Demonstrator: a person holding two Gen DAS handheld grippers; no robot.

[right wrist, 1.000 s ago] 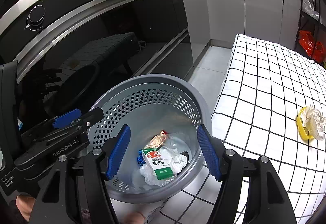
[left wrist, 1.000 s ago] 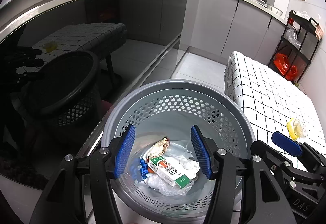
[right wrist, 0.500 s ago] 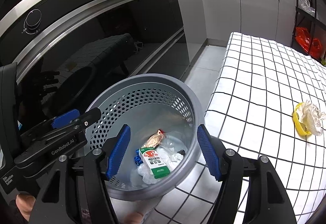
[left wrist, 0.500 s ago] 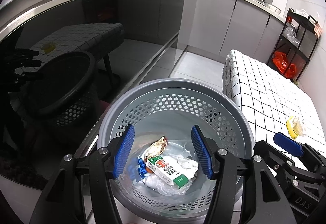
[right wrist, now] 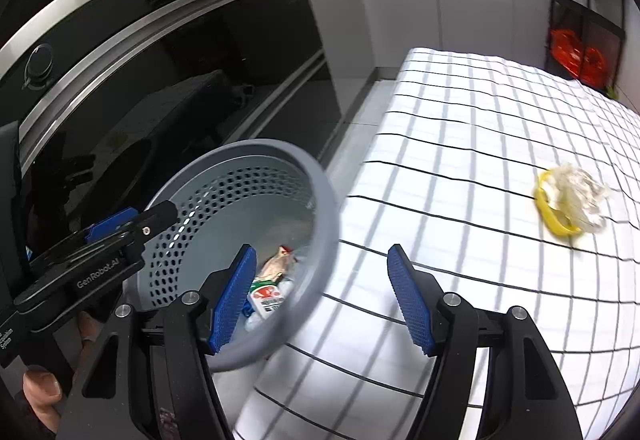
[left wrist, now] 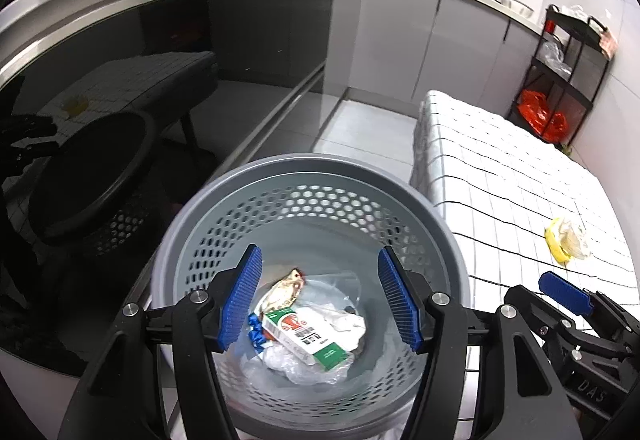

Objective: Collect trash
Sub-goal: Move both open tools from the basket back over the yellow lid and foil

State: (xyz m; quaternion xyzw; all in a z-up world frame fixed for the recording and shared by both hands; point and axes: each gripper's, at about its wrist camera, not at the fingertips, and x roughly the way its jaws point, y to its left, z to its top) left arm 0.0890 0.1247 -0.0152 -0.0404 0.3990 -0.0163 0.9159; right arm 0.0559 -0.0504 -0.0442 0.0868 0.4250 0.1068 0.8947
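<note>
A grey perforated waste basket (left wrist: 308,175) stands beside the table and holds a green and white carton (left wrist: 308,340), a wrapper (left wrist: 284,288) and clear plastic. My left gripper (left wrist: 320,300) is open and empty over the basket's mouth. My right gripper (right wrist: 322,304) is open and empty, its left finger over the basket's rim (right wrist: 316,232), its right finger over the table. A crumpled white tissue with a yellow peel (right wrist: 568,199) lies on the checked tablecloth (right wrist: 460,167), far right of the right gripper. It also shows in the left wrist view (left wrist: 566,240).
A dark glossy oven front (right wrist: 168,71) stands left of the basket. Grey cabinets (left wrist: 400,39) run along the back. A black rack (left wrist: 568,71) with red bags stands behind the table. The right gripper's body (left wrist: 568,296) shows at the left view's lower right.
My right gripper has swung right, from over the basket toward the table, and the tissue is closer in its view. My left gripper has stayed over the basket.
</note>
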